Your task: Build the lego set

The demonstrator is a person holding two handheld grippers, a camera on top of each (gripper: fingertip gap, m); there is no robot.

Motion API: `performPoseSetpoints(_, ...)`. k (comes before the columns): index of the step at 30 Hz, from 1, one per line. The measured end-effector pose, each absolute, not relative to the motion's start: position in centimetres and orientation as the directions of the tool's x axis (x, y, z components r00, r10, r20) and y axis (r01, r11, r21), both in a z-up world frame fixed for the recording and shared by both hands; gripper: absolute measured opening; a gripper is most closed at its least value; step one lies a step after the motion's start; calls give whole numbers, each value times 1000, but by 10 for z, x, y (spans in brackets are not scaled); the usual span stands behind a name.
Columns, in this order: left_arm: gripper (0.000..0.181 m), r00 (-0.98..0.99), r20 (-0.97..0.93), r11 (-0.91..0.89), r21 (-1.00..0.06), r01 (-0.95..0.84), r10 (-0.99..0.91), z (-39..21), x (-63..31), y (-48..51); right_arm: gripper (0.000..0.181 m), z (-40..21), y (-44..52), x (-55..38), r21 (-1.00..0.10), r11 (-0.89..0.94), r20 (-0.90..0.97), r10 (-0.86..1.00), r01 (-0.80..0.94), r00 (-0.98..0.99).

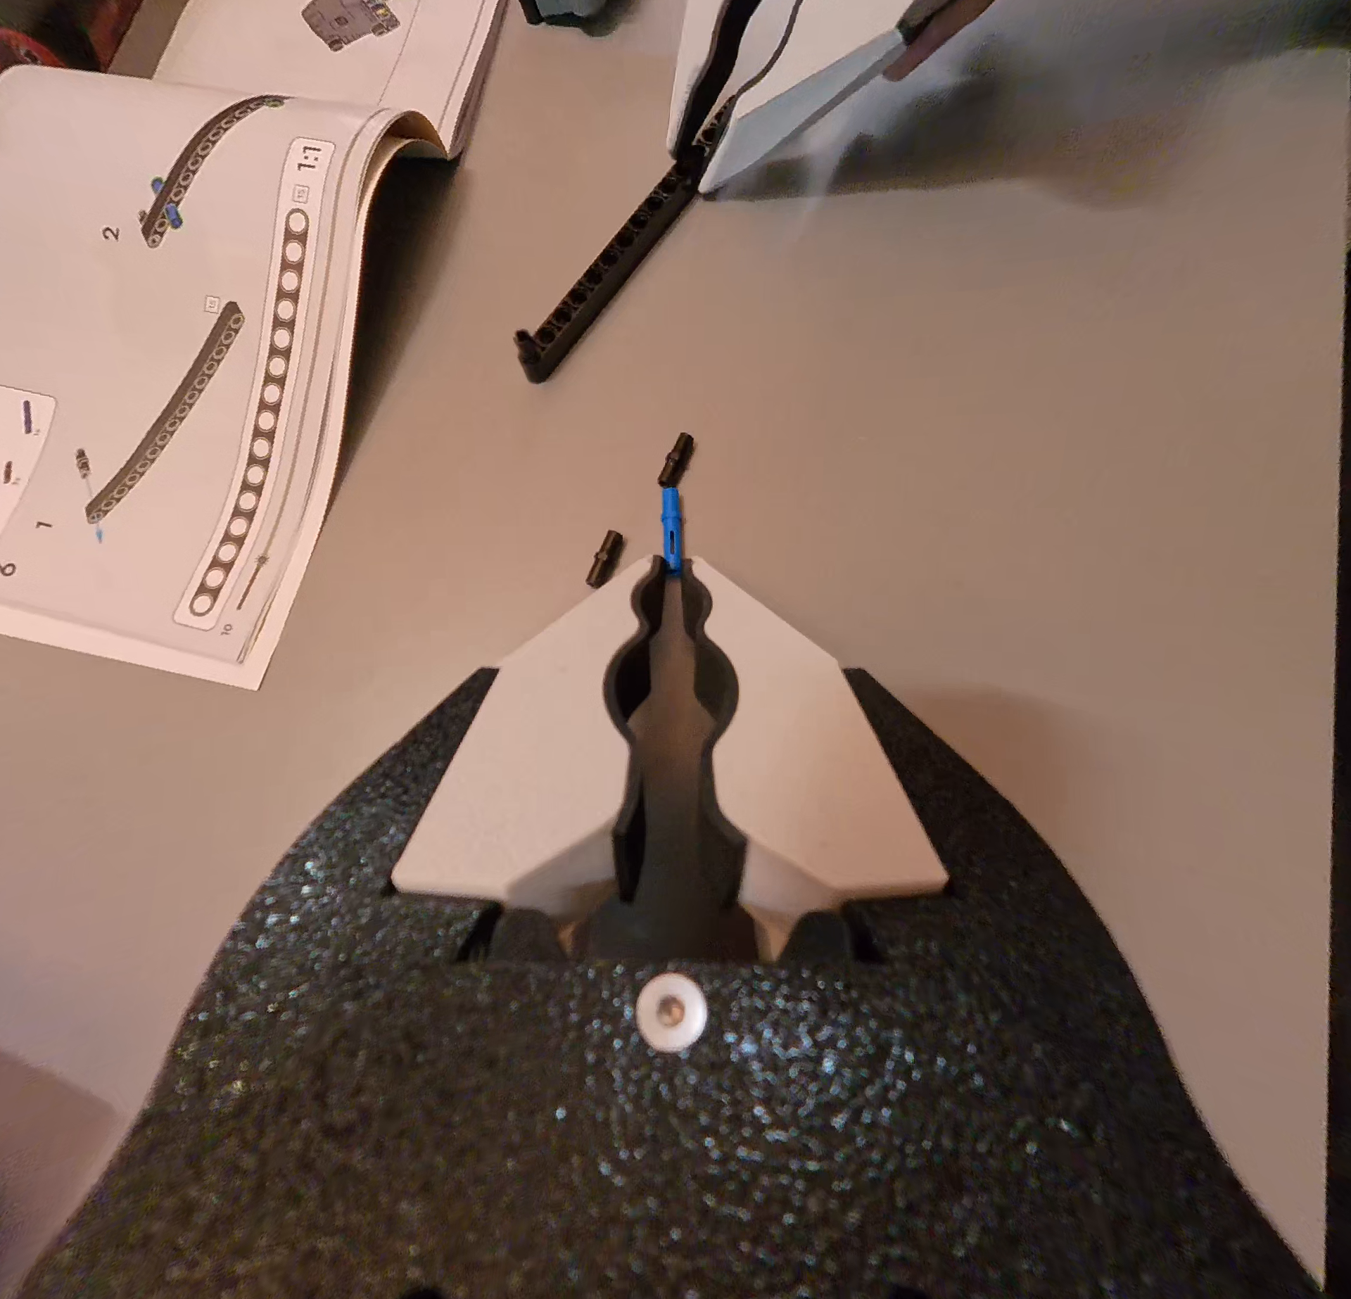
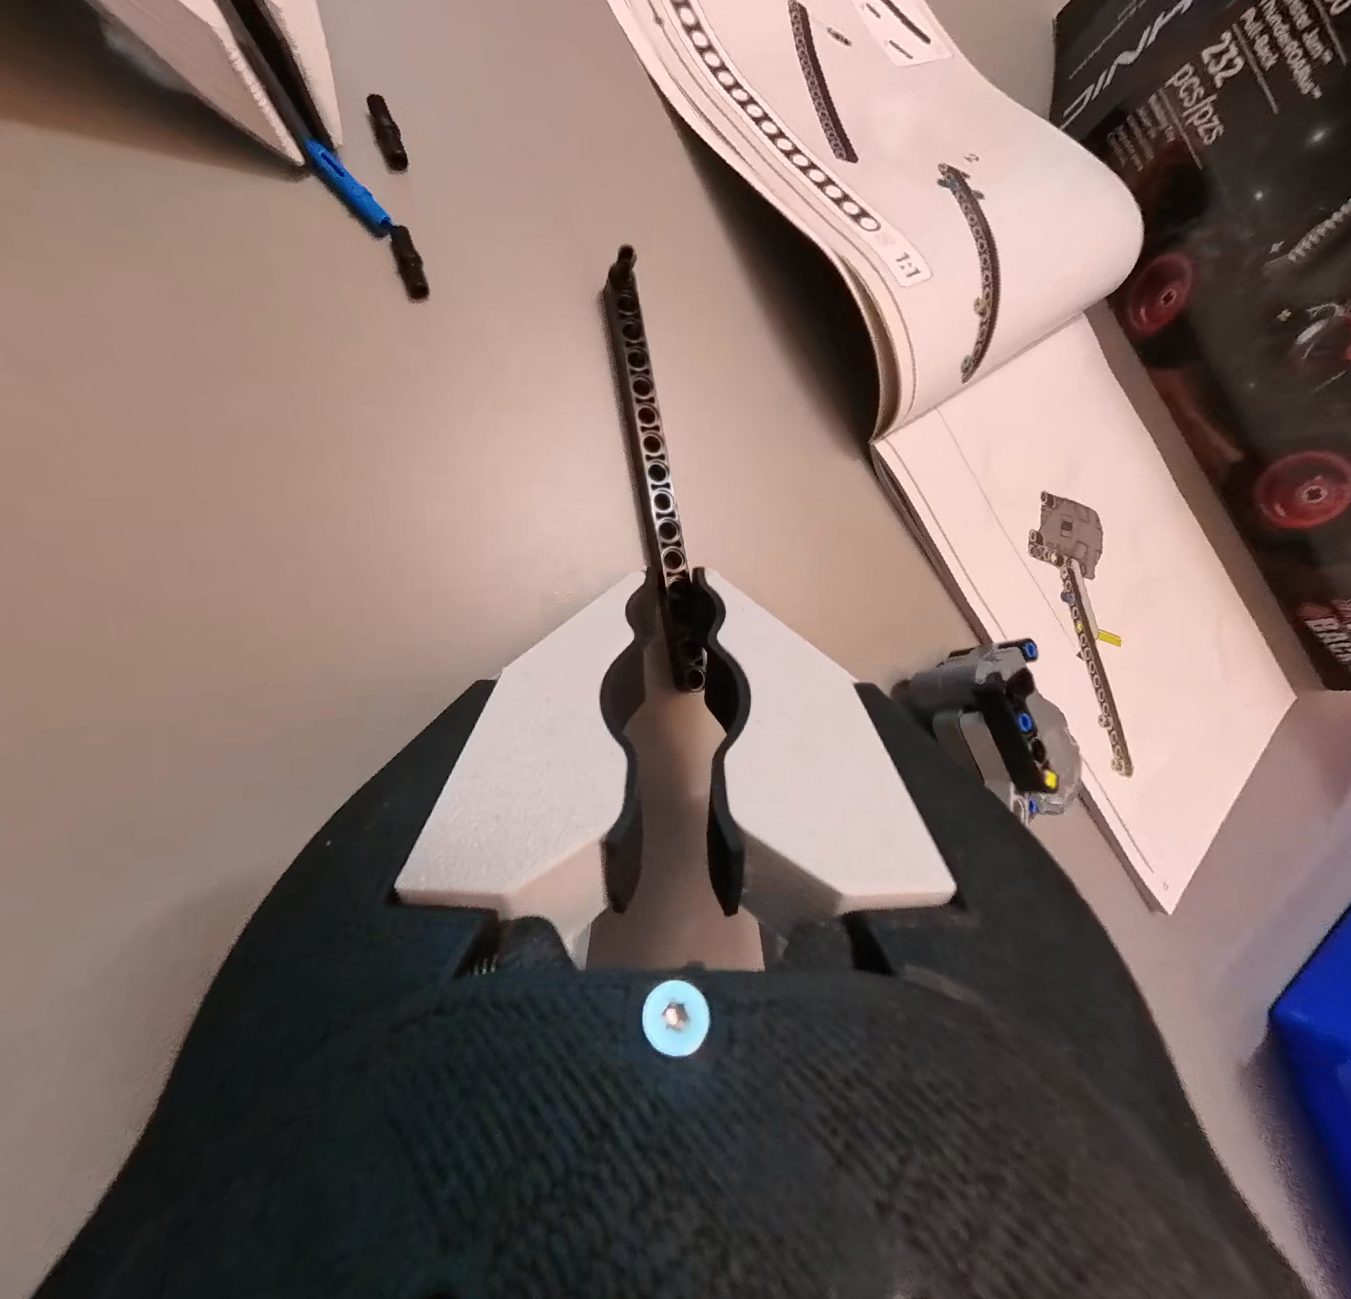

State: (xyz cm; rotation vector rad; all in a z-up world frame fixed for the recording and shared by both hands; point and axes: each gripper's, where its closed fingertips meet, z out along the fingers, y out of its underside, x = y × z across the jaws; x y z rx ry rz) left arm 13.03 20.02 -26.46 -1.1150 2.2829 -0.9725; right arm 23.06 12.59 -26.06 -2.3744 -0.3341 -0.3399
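Blue plastic marks the key piece: a pin [image 1: 670, 529] pinched by its near end in the tips of the left gripper [image 1: 672, 569], jaws nearly closed, its long axis running straight ahead toward the black beam [image 1: 610, 280]. The beam lies mid-bench, its far end clamped between the closed jaws of the right gripper [image 2: 676, 591], its free end, already carrying a black pin, aimed back at the left gripper. So pin and beam lie roughly in line, well apart. Two loose black pins [image 1: 604, 558] [image 1: 678, 456] rest just beside the blue one. The open manual [image 1: 183, 357] covers the bench's left edge. Likely next: turning the pin crosswise to meet a beam hole.
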Motion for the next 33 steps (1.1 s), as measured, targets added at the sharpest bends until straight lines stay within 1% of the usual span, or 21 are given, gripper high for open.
performPoseSetpoints(5, 2, -591, -79, 444, -741, -504, -803, -264, 130, 200, 6, -259, 126, 230, -560, -694, 526, 125, 453, 841)
performPoseSetpoints(8, 2, -591, -84, 447, -740, -502, -803, -265, 130, 200, 6, -258, 121, 229, -488, -697, 628, 137, 525, 766)
performPoseSetpoints(12, 2, -591, -82, 446, -740, -503, -803, -265, 130, 200, 6, -258, 119, 225, -469, -707, 642, 138, 529, 754)
performPoseSetpoints(15, 2, -591, -86, 448, -740, -501, -802, -264, 130, 200, 10, -256, 118, 224, -453, -709, 653, 149, 540, 743)
performPoseSetpoints(18, 2, -590, -94, 453, -740, -497, -802, -264, 130, 200, 14, -255, 118, 217, -476, -701, 628, 151, 531, 763)
performPoseSetpoints(21, 2, -590, -99, 456, -739, -495, -801, -265, 130, 200, 17, -255, 120, 208, -550, -684, 541, 145, 479, 828)
performPoseSetpoints(24, 2, -590, -100, 457, -739, -495, -801, -264, 130, 200, 23, -251, 119, 204, -623, -671, 436, 128, 402, 891)
performPoseSetpoints(28, 2, -590, -101, 457, -739, -494, -801, -264, 130, 200, 23, -234, 121, 215, -710, -650, 324, 38, 270, 945)
performPoseSetpoints(29, 2, -590, -100, 456, -739, -495, -801, -265, 130, 200, 23, -233, 121, 219, -714, -657, 301, 24, 242, 953)
performPoseSetpoints(31, 2, -590, -96, 454, -740, -497, -802, -265, 130, 200, 23, -240, 120, 225, -688, -698, 255, 27, 200, 967)
performPoseSetpoints(33, 2, -590, -94, 453, -740, -498, -802, -264, 130, 200, 24, -248, 120, 228, -662, -724, 234, 44, 193, 971)
